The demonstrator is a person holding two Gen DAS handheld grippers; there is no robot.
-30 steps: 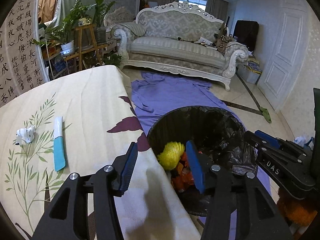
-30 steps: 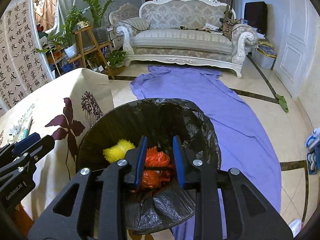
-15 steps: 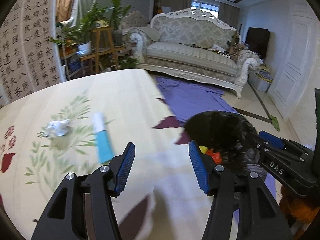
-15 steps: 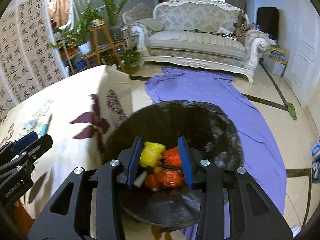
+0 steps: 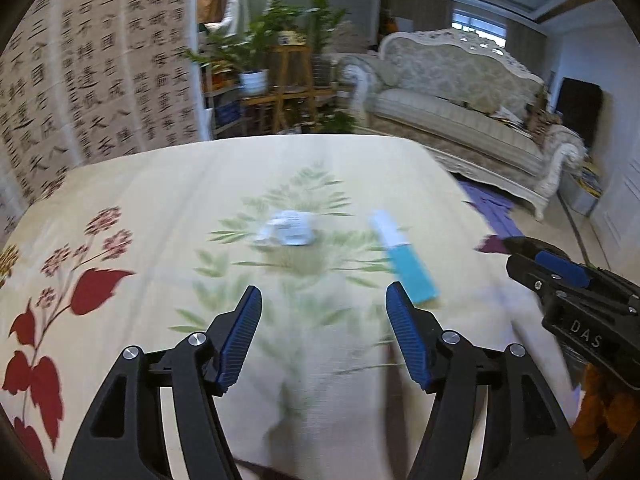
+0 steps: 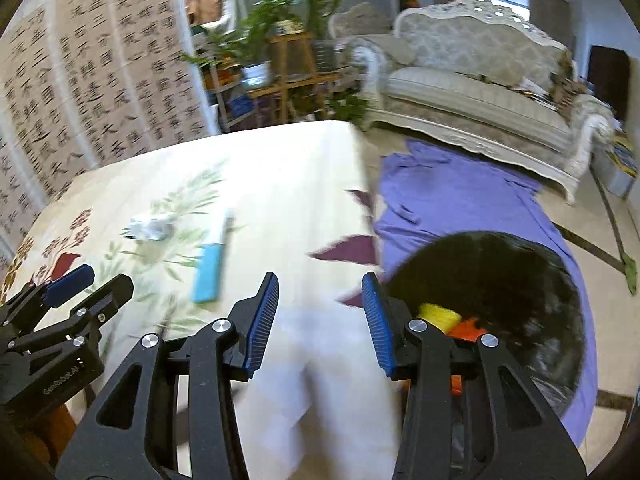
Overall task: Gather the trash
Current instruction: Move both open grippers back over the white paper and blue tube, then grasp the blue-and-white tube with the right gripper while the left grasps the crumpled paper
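Observation:
A crumpled white paper (image 5: 289, 228) and a blue-and-white tube (image 5: 404, 257) lie on the floral tablecloth (image 5: 168, 208). My left gripper (image 5: 323, 306) is open and empty over the cloth, short of both. My right gripper (image 6: 319, 294) is open and empty above the table's right edge; the paper (image 6: 149, 227) and tube (image 6: 212, 258) lie to its left. The black-lined trash bin (image 6: 504, 280) stands on the floor to the right, with yellow and orange trash (image 6: 438, 316) inside.
A purple cloth (image 6: 452, 196) covers the floor by the bin. A white sofa (image 6: 480, 92), plant stands (image 6: 288, 60) and a calligraphy screen (image 6: 80, 80) stand beyond the table. The right gripper's side (image 5: 568, 292) shows at the left view's right edge.
Both grippers swung left from over the bin to over the table. The right gripper's jaws opened wider. The paper and tube now lie ahead of the left gripper.

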